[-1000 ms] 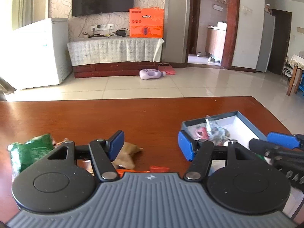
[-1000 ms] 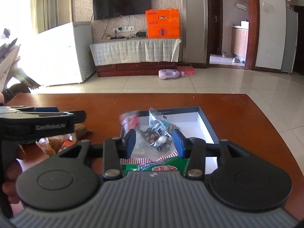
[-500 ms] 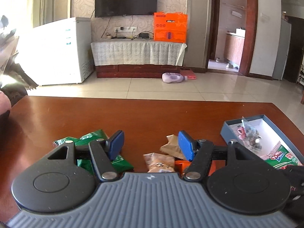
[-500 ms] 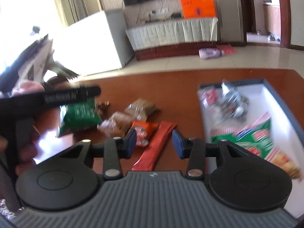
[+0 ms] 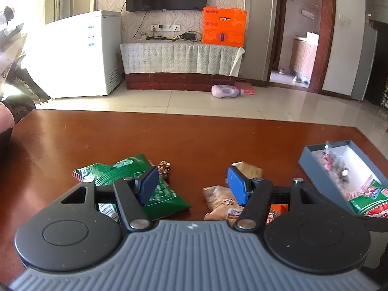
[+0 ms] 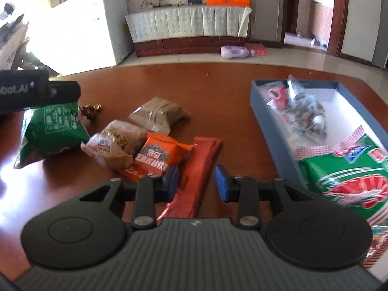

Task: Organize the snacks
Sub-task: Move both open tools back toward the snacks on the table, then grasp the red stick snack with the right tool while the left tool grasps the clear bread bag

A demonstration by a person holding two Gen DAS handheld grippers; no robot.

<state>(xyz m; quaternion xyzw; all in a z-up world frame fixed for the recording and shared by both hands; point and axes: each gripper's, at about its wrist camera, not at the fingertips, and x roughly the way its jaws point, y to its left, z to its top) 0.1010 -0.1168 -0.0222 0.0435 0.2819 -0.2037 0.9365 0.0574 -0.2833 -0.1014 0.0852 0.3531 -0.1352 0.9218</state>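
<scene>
A grey-blue box (image 6: 266,118) with a white inside holds a clear bag of sweets (image 6: 303,111) and a green-and-red snack bag (image 6: 344,177). Left of it on the brown table lie a long red stick pack (image 6: 198,169), an orange pack (image 6: 157,155), two brown packs (image 6: 116,140) and a green bag (image 6: 48,126). My right gripper (image 6: 197,186) is open, low over the red stick pack, which runs between its fingers. My left gripper (image 5: 192,184) is open and empty above the green bag (image 5: 160,194) and a brown pack (image 5: 220,201). The box (image 5: 315,167) shows at its right.
A small gold-wrapped sweet (image 6: 91,110) lies by the green bag. The left gripper's black body (image 6: 36,91) reaches in at the left of the right wrist view. The table's far edge (image 5: 194,115) runs ahead; beyond it are tiled floor and a TV stand.
My right gripper has swung left from over the box to over the red stick pack and come lower. My left gripper has moved left, away from the box, to over the loose snacks.
</scene>
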